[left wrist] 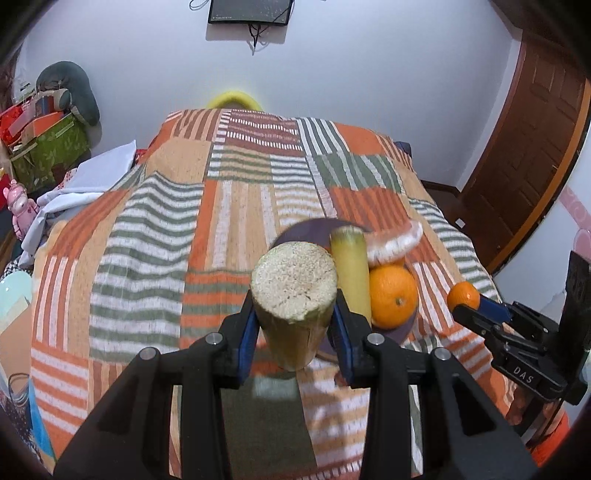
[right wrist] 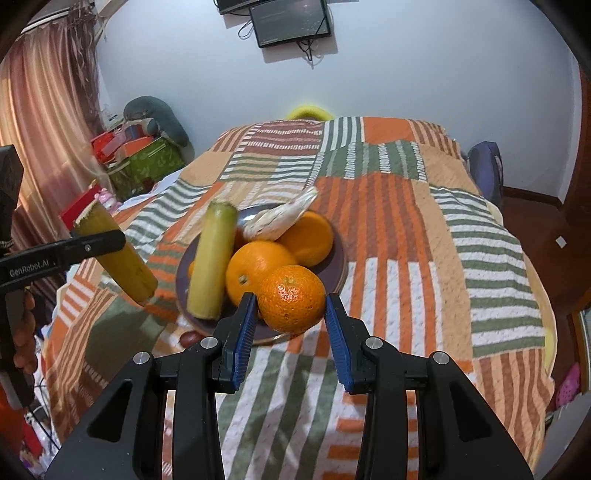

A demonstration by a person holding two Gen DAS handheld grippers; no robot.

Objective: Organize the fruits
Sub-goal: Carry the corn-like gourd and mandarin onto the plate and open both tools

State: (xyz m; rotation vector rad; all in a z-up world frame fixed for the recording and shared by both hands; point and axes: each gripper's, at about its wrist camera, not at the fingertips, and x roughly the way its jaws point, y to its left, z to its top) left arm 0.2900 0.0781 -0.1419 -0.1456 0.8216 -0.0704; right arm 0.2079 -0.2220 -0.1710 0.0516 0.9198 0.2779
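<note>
Sugarcane piece (left wrist: 294,295) pinched between pads of left gripper (left wrist: 294,321), lifted clear of bedspread (left wrist: 155,236), just left of plate (right wrist: 332,273). Mandarin (right wrist: 291,299) pinched in right gripper (right wrist: 290,314), at plate's near rim. On plate: second sugarcane piece (right wrist: 212,258), two oranges (right wrist: 258,269), wrapped packet (right wrist: 280,218). Wall screen (right wrist: 290,22) well beyond plate.

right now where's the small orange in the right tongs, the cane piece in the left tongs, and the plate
small orange (right wrist: 291,299), right wrist view, middle of its peel
cane piece (left wrist: 294,279), left wrist view, its cut end face
plate (right wrist: 338,254), right wrist view, bare right rim
</note>
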